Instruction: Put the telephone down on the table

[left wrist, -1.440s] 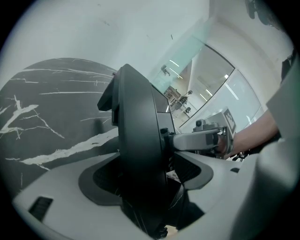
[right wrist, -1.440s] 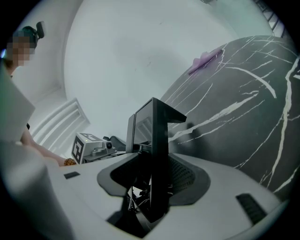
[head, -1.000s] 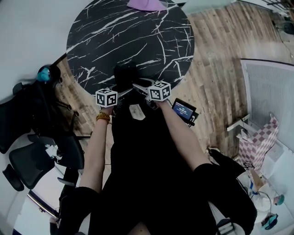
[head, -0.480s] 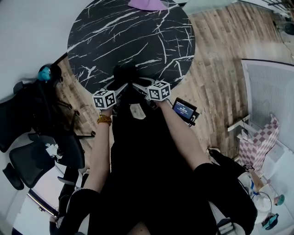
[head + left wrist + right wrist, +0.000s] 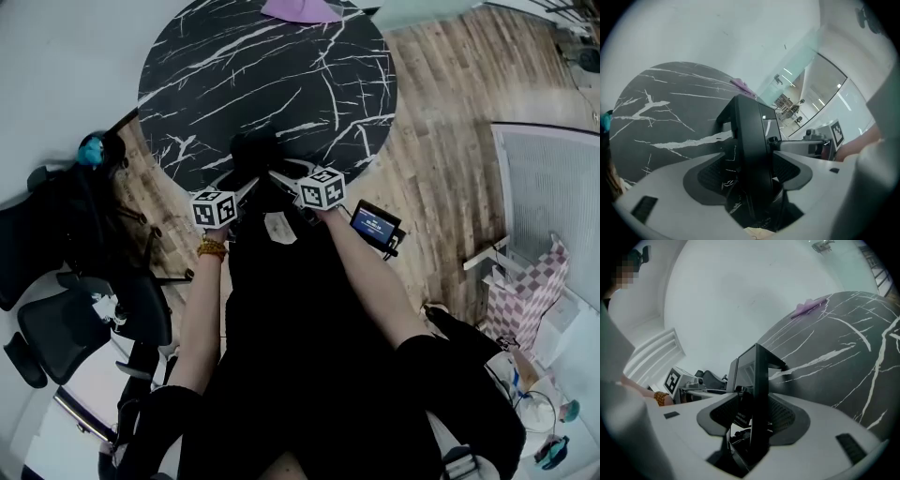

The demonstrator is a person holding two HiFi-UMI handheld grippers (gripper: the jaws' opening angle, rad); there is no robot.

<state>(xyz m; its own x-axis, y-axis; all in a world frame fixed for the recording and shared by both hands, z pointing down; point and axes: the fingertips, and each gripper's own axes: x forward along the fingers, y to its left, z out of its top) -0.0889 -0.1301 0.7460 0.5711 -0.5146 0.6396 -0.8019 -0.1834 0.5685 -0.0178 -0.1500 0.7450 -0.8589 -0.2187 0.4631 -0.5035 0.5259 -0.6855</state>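
There is one round black marble table, one black telephone, and two grippers: the left gripper and the right gripper. One purple cloth lies at the table's far edge, and one small device with a lit screen is at the right. Two black chairs stand at the left, a near chair and a farther chair.

I read this as an office, likely a meeting corner — a round, black marble-look bench sits ahead of the left gripper on wood-plank flooring. Left of that gripper stand black office chairs. Beyond it, past the bench, runs a glass partition with ceiling strip lights showing through — a typical office fit-out.
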